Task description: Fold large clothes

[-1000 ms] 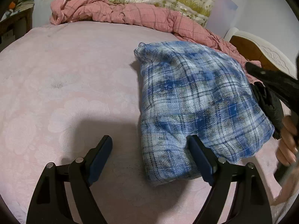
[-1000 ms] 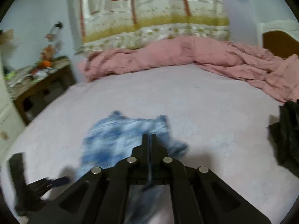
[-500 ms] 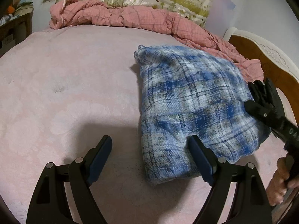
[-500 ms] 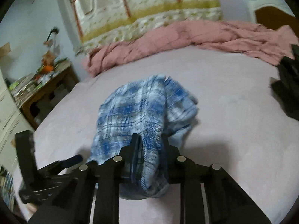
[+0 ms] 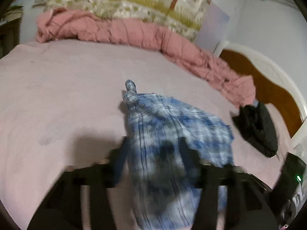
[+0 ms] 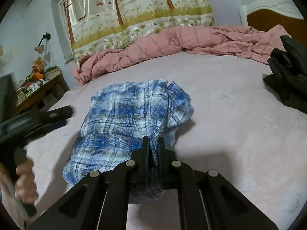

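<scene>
Plaid garment (image 6: 126,118): right gripper (image 6: 153,145) clenched on a bunched edge; left gripper (image 5: 153,149) closing around blurred cloth. Uneven pinches risk the folded layers slumping apart on the bed (image 6: 220,99).

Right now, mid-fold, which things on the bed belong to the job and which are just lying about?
Part of the job:
- blue plaid garment, lying on the bed
- right hand-held gripper, clamped on its near edge
- left hand-held gripper, jaws closing with the cloth between them

Just lying about:
- pink quilt, bunched along the far side
- black clothing, in a heap at the right
- cluttered side table
</scene>
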The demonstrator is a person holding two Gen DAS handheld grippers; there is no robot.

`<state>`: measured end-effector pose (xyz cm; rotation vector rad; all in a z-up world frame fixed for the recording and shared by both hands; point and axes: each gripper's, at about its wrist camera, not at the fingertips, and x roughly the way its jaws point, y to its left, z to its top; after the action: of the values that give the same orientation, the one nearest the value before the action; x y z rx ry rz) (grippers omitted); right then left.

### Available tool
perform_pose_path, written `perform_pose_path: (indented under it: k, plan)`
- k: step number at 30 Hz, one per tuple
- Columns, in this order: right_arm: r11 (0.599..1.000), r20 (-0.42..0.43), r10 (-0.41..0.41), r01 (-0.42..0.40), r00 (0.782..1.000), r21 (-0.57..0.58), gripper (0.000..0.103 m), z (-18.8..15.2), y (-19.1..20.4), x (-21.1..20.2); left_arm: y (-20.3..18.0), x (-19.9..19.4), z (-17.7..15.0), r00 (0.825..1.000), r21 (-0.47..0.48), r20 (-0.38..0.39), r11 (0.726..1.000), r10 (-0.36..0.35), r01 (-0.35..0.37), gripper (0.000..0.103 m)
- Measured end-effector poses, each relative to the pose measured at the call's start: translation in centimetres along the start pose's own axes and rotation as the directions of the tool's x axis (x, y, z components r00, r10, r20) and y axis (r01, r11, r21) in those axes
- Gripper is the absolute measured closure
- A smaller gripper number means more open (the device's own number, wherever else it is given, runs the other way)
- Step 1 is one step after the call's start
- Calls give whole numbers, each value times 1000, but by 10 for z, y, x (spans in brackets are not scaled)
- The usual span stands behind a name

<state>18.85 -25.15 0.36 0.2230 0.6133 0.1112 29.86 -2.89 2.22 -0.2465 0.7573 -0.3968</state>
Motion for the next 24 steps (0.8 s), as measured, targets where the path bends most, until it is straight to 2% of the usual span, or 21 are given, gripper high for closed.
perform_pose_path:
  k: [1,8,11,14,16,18,20,22,24]
  plan:
    - [1000,-1,-5,5,1000,-5,95,-1,0,1,1,10,6,1000,4,-12,1000,14,-14,76]
    - [1000,-15,7,-7,1000,10,95,0,-2,5,12,65,50,997,-4,8,997,77,-77,77]
    - [1000,-15,8,-8,1000,7,94,2,1,5,18,83,63,994,-12,-14,994,108,-108,77]
    - [1000,-13,20,-20,1000,17,94,2,-1,5,17,69,60,994,8,11,994,113,-113,77]
    - [999,-13,25,-25,1000,24,94,3,-2,6,11,45,52,995,26,54,996,85,-86,76]
    - [999,-7,23,-23,1000,23,93,3,-1,5,-1,20,39,995,54,80,996,63,-67,70]
    - [1000,10,19,-19,1000,19,89,3,1,1,-15,-1,23,995,87,87,995,39,-47,55]
    - [1000,48,-3,1,999,26,80,4,1,-7,-30,-15,6,996,116,76,992,38,-46,40]
    - [999,116,-11,6,993,45,58,4,1,-20,-41,-22,-13,997,130,64,990,50,-58,30]
